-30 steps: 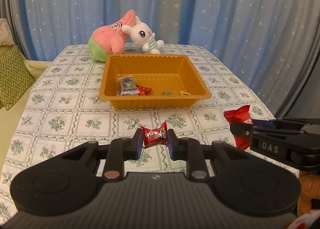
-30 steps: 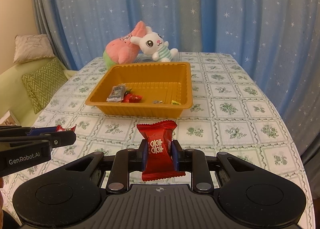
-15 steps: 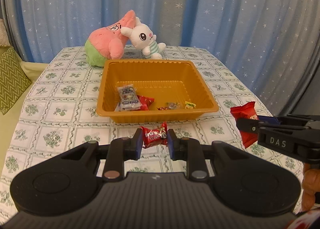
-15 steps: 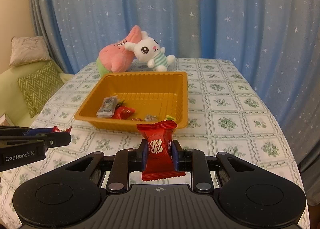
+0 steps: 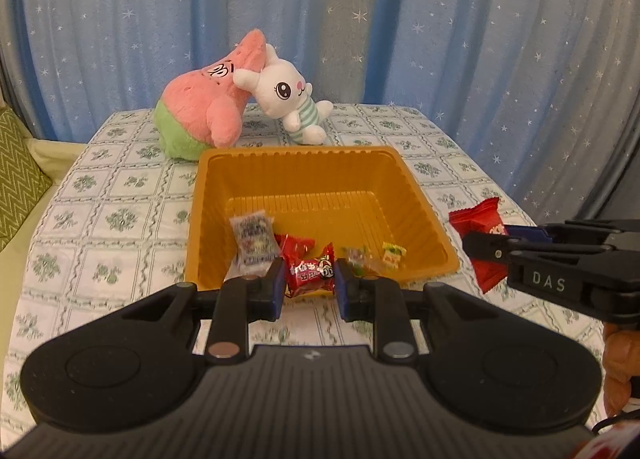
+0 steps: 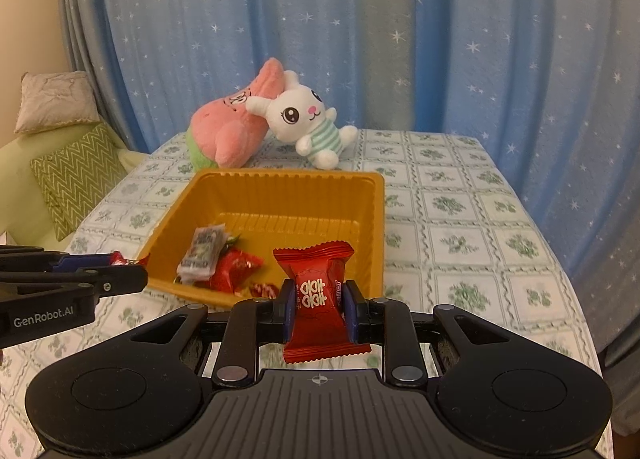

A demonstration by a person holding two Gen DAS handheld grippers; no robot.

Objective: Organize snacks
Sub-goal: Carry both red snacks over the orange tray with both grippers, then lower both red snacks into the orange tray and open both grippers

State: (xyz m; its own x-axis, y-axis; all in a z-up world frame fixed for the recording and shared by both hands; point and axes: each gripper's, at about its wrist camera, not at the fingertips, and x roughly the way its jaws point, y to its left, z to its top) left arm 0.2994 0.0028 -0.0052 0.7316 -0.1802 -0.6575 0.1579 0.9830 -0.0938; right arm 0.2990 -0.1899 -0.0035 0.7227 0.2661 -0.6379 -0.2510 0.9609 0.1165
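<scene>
An orange tray (image 5: 416,195) (image 6: 376,219) sits mid-table and holds several small snacks: a grey packet (image 5: 254,237) (image 6: 204,251), a red packet (image 6: 236,269) and small candies (image 5: 394,253). My left gripper (image 5: 310,283) is shut on a small red candy (image 5: 310,273), held at the tray's near rim. My right gripper (image 6: 318,305) is shut on a red snack packet (image 6: 318,295), held over the tray's near right corner. It also shows at the right of the left wrist view (image 5: 480,231).
A pink star plush (image 5: 204,119) (image 6: 232,127) and a white bunny plush (image 5: 290,99) (image 6: 308,119) lie behind the tray. A green zigzag cushion (image 6: 76,179) and a sofa are left of the table. Blue starred curtains hang behind.
Both grippers have moved forward towards the tray with their snacks still held. The tray now looks larger and closer in both views.
</scene>
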